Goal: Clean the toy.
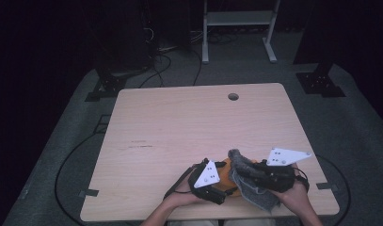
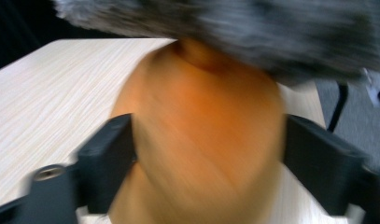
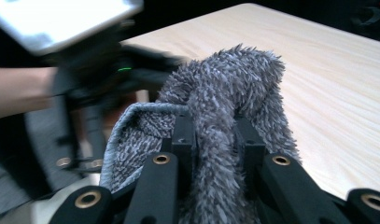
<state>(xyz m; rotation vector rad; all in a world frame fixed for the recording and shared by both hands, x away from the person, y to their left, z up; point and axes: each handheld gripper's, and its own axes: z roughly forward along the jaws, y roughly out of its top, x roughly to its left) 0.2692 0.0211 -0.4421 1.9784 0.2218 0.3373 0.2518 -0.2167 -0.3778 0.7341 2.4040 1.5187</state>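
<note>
fuzzy grey cloth (image 1: pixel 249 181): 1 | smooth orange rounded object (image 2: pixel 201 140): 1 | black two-jaw tool: 2, left tool (image 1: pixel 212 186), right tool (image 1: pixel 255 170) | pale wooden surface (image 1: pixel 179 127): 1

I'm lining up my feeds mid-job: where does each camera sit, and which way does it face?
High view: above the person's side, looking forward and down on the table; both forearms, left hand-held gripper and right hand-held gripper show.
Left gripper view: rides the left hand-held gripper, looking along its jaws, which flank the orange object.
Right gripper view: rides the right hand-held gripper, shut on the grey cloth; a forearm shows at left.
Shared: all show the cloth and tabletop.
</note>
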